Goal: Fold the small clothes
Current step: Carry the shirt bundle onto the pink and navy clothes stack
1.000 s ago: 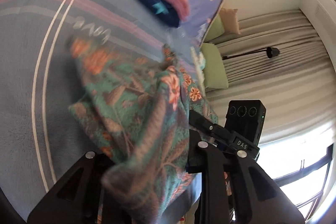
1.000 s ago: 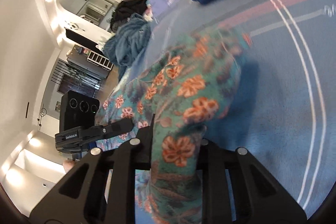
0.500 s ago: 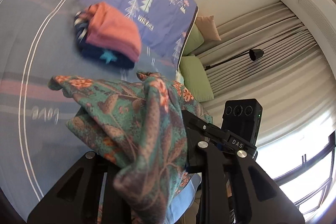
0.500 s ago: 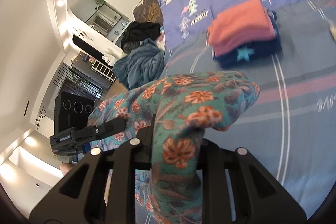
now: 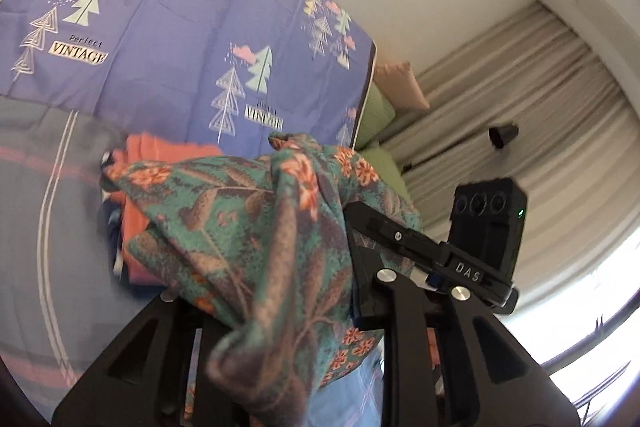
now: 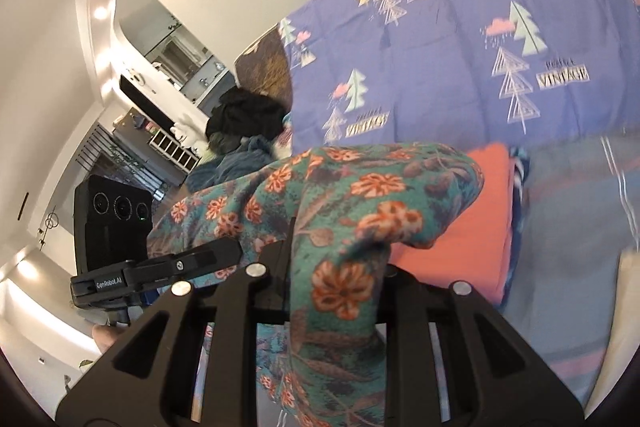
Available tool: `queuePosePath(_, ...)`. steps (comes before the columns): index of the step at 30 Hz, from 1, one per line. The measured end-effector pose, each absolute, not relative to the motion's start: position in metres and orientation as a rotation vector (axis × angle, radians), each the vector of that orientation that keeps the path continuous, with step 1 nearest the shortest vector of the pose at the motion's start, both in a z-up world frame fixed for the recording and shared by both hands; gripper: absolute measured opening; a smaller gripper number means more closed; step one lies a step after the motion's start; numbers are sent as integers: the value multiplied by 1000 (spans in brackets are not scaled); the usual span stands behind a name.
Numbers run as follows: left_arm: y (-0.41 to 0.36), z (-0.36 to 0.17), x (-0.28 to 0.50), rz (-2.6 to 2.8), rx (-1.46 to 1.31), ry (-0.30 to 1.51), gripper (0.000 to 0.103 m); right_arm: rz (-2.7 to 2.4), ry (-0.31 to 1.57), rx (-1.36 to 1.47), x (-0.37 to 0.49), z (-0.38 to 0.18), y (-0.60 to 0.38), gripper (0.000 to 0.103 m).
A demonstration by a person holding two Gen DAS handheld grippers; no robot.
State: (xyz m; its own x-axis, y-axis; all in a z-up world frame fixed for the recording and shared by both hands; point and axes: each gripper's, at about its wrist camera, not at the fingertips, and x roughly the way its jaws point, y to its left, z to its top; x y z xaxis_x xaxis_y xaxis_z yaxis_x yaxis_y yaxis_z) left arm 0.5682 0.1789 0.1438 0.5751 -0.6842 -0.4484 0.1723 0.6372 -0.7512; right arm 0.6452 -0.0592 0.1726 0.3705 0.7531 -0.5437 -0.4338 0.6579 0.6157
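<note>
A teal floral garment (image 5: 248,227) (image 6: 352,211) hangs bunched in the air between both grippers. My left gripper (image 5: 276,291) is shut on one bunched end of it. My right gripper (image 6: 336,267) is shut on the other end, and the cloth covers most of its fingers. The other gripper shows at the side of each view, at right (image 5: 472,267) and at left (image 6: 132,267). Just beyond and below the garment lies a folded stack (image 6: 472,227) (image 5: 136,211), coral on top and navy beneath, on the grey striped bedspread (image 5: 48,227).
A purple duvet with tree prints (image 5: 180,39) (image 6: 460,27) lies across the far part of the bed. Dark and blue unfolded clothes (image 6: 244,131) are heaped at the bed's left. Green and peach cushions (image 5: 384,115), curtains and a bright window are at right.
Both grippers rose and carried the floral garment off the bedspread toward the folded stack. The stack, far off before, now lies close behind and under the cloth.
</note>
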Motion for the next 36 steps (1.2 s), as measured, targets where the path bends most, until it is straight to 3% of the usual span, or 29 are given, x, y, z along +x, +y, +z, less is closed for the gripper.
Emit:
queuePosePath(4, 192, 97, 636, -521, -797, 865, 26, 782, 982, 488, 725, 115, -59, 28)
queuePosePath(5, 198, 77, 654, -505, -840, 870, 33, 778, 985, 496, 736, 102, -59, 36)
queuePosePath(6, 206, 53, 669, -476, -896, 861, 38, 769, 985, 504, 749, 78, -60, 47)
queuePosePath(7, 215, 15, 685, -429, -967, 852, 43, 736, 985, 501, 765, 46, -62, 51)
queuePosePath(10, 228, -92, 705, -281, -1091, 862, 43, 475, 951, 454, 784, -29, -84, 52)
queuePosePath(11, 233, -113, 701, -279, -1148, 794, 43, 481, 903, 478, 784, -45, -92, 68)
queuePosePath(12, 240, -138, 690, -365, -1251, 657, 44, 529, 835, 515, 781, -62, -99, 77)
queuePosePath(15, 255, -169, 677, -574, -1439, 403, 60, 568, 739, 542, 772, -85, -103, 87)
queuePosePath(17, 259, -164, 685, -550, -1436, 488, 62, 565, 790, 525, 782, -72, -100, 86)
queuePosePath(18, 258, -152, 680, -549, -1360, 444, 64, 557, 727, 493, 775, -59, -99, 86)
queuePosePath(20, 251, -138, 669, -526, -1245, 381, 76, 513, 662, 403, 762, -46, -93, 86)
queuePosePath(31, 260, -143, 643, -338, -1179, 318, 77, 324, 385, 307, 719, -37, -110, 87)
queuePosePath(36, 259, -106, 600, -16, -813, 254, 77, 194, 274, 245, 687, -39, -125, 89)
